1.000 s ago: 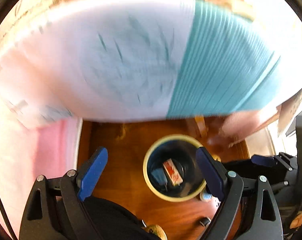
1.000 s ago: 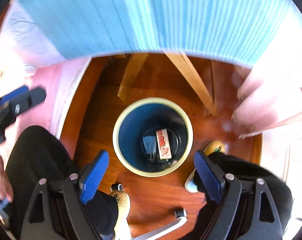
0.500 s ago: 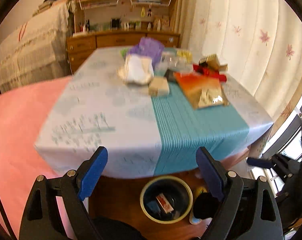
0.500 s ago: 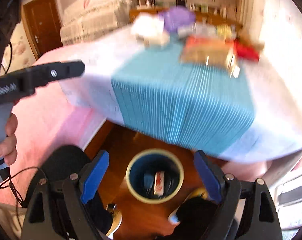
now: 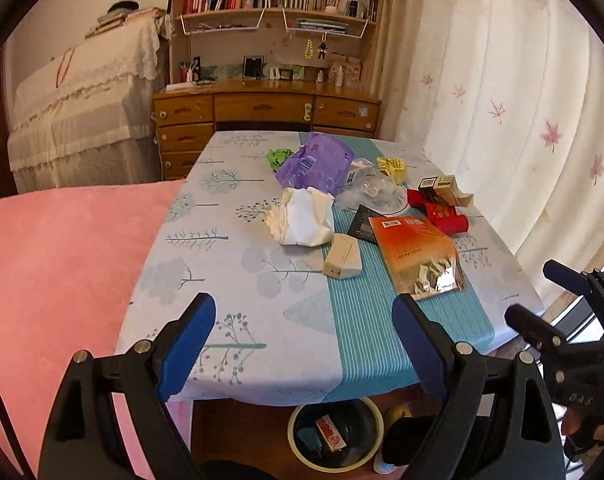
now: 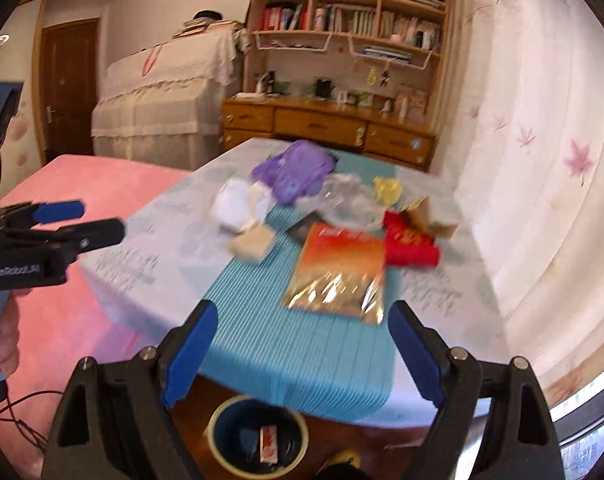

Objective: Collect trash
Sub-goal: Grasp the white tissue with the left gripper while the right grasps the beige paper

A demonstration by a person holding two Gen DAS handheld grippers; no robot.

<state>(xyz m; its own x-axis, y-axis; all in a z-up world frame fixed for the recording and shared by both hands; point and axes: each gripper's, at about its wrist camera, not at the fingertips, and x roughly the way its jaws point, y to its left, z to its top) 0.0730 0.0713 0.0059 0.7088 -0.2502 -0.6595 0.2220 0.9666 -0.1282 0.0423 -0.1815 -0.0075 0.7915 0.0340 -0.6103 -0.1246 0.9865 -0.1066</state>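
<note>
While gaping wide with nothing between the blue pads, hanging short of the near table edge: left gripper [image 5: 303, 300] and right gripper [image 6: 302, 308] alike, both empty and touching nothing.

Lying closest ahead of the right jaws: an orange foil pouch [image 6: 337, 268], flat on the teal stripe of the tablecloth [image 5: 230, 264]. Sitting ahead of the left jaws, just left of that pouch: a small beige box [image 5: 341, 258], with a crumpled white bag [image 5: 305, 220] touching it from behind. Piling up farther out: clear plastic wrap [image 5: 373, 194], a red box [image 5: 441, 212], a purple bag [image 5: 315, 164], a yellow wrapper [image 5: 391, 166] and something green [image 5: 278, 156] at the far end. Waiting below and slightly behind the jaws, on the floor under the table edge: the bin [image 5: 298, 440], already holding a red-and-white wrapper [image 5: 331, 434].

Judging the step as reaching for the next piece. Worth doing well by taking the nearest items first, one per gripper; coming at the flat pouch low and from its near foil edge, pinching that edge rather than pressing down on the face; straddling the beige box across its narrow sides; keeping the two grippers apart while crossing to the bin.
</note>
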